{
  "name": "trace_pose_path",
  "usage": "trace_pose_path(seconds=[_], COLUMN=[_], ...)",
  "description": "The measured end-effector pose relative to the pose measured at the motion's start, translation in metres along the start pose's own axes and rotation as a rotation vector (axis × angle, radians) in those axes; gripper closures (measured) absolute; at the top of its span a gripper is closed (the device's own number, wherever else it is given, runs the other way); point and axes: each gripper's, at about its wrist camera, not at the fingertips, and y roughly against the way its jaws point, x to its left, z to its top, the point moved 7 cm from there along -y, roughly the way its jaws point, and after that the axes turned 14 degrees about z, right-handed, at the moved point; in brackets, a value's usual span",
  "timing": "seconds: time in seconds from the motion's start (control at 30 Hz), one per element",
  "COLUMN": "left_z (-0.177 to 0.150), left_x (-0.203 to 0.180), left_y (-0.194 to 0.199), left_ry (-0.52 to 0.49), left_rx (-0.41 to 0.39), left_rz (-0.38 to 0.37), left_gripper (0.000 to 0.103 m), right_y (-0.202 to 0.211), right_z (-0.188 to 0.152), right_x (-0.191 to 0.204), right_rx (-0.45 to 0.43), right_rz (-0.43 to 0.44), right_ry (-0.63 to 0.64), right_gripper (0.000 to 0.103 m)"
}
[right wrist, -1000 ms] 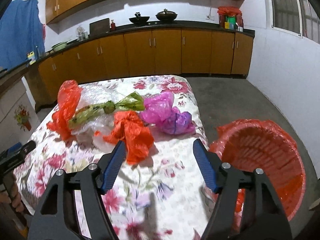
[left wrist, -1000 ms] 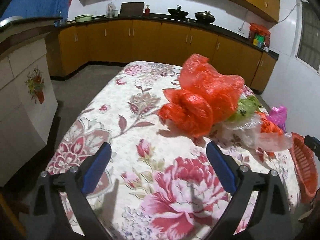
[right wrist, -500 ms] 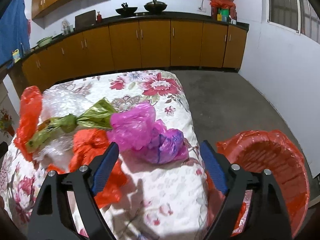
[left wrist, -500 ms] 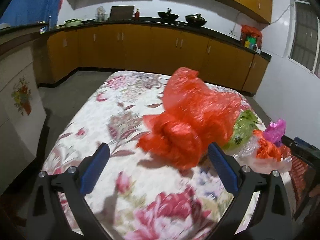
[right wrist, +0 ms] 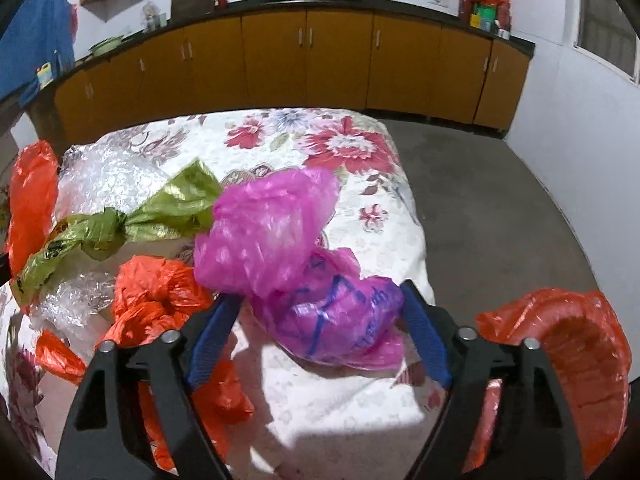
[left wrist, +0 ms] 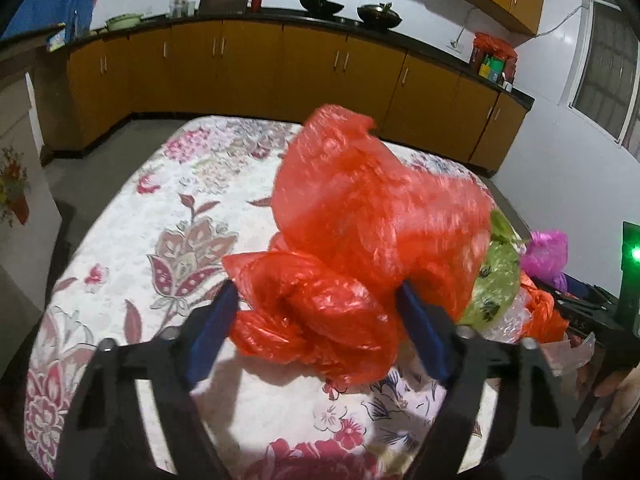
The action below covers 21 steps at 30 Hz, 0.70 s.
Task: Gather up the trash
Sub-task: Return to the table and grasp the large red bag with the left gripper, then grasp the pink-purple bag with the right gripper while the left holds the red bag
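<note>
A big crumpled red plastic bag (left wrist: 360, 208) lies on the floral tablecloth (left wrist: 160, 220). My left gripper (left wrist: 320, 308) has its lower lump between the blue pads; the jaws are closing, with the pads at the bag's sides and no squeeze showing. A magenta plastic bag (right wrist: 272, 232) lies near the table's right edge. My right gripper (right wrist: 320, 300) straddles its purple-printed lower part, jaws closing, with a small gap at the left pad. A red basket lined with a red bag (right wrist: 568, 344) stands beside the table, to the right of this gripper.
Between the two bags lie a knotted green bag (right wrist: 120, 228), an orange bag (right wrist: 156, 296) and clear bubble wrap (right wrist: 104, 172). Grey floor (right wrist: 480, 200) runs beyond the table's right edge. Brown cabinets (left wrist: 280, 68) line the far wall.
Both grippers have come forward and down onto the table. The red bag now sits between the left pads and the magenta bag between the right pads, and both pairs of jaws have narrowed.
</note>
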Motion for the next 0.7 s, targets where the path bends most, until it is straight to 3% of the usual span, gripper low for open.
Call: trace_pose_path(seconds=[0.4,0.7], left_z=[-0.009,-0.009], left_x=[0.0,0.016], left_y=[-0.003,0.015], left_ry=[-0.025,0.003], left_rx=[0.006,-0.035], left_rz=[-0.023,-0.025], left_gripper=[0.064,0.071], right_y=[0.0,0.019], right_z=[-0.001,-0.011], right_x=[-0.002,0.005], right_rx=[-0.003,-0.025], right_rz=[0.044,0.072], right_ry=[-0.026,-0.041], right_gripper=[0.044,0.045])
